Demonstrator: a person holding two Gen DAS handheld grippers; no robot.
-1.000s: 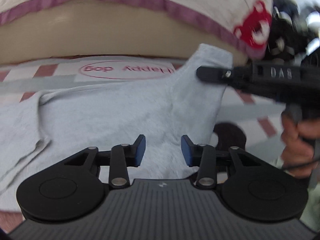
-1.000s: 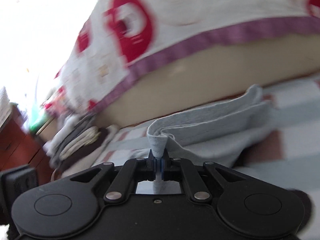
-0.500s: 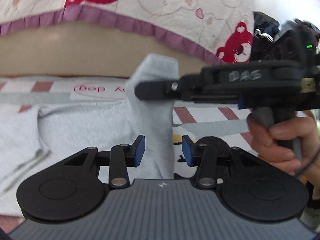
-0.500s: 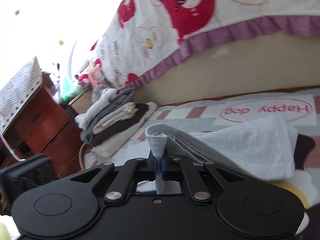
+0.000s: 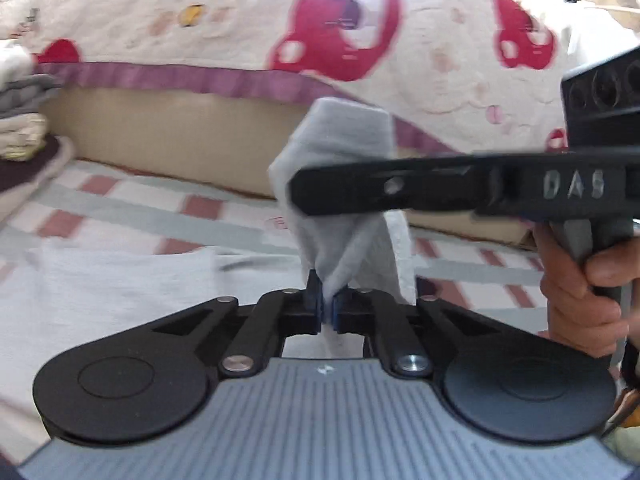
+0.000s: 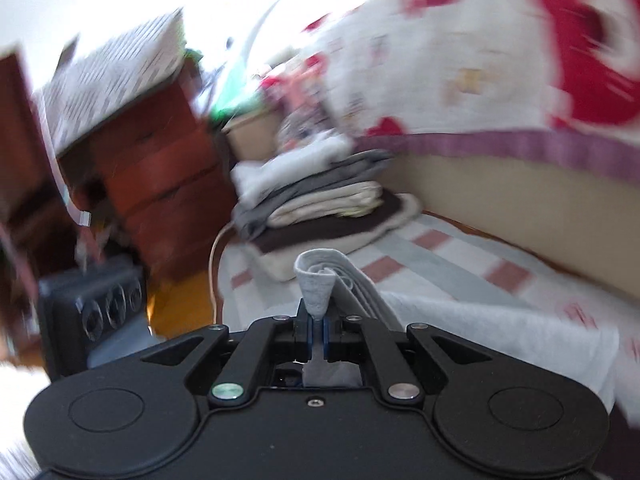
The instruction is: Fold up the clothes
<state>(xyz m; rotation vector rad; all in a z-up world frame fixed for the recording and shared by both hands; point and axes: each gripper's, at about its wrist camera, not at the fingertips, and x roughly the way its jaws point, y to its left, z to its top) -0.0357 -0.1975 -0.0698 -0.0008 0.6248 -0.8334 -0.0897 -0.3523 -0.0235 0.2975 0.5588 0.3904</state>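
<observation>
A light grey garment [image 5: 340, 148] is lifted off the checked mat [image 5: 120, 208], with the rest of it lying flat at the lower left. My left gripper [image 5: 327, 307] is shut on a bunched fold of it. My right gripper [image 5: 296, 190] reaches in from the right, a hand [image 5: 584, 280] on its handle, and crosses the raised cloth higher up. In the right wrist view, my right gripper [image 6: 317, 332] is shut on a rolled edge of the grey garment [image 6: 320, 280], which trails off to the right.
A stack of folded clothes [image 6: 320, 200] sits at the mat's far left corner beside a red-brown wooden drawer unit [image 6: 160, 180]. A bed with a bear-print cover [image 5: 280, 20] and purple trim runs along the back. A black device [image 6: 92, 312] stands on the floor.
My left gripper, open half a second ago, has shut on the raised grey cloth. The right gripper has carried its held edge further left and both views have swung that way.
</observation>
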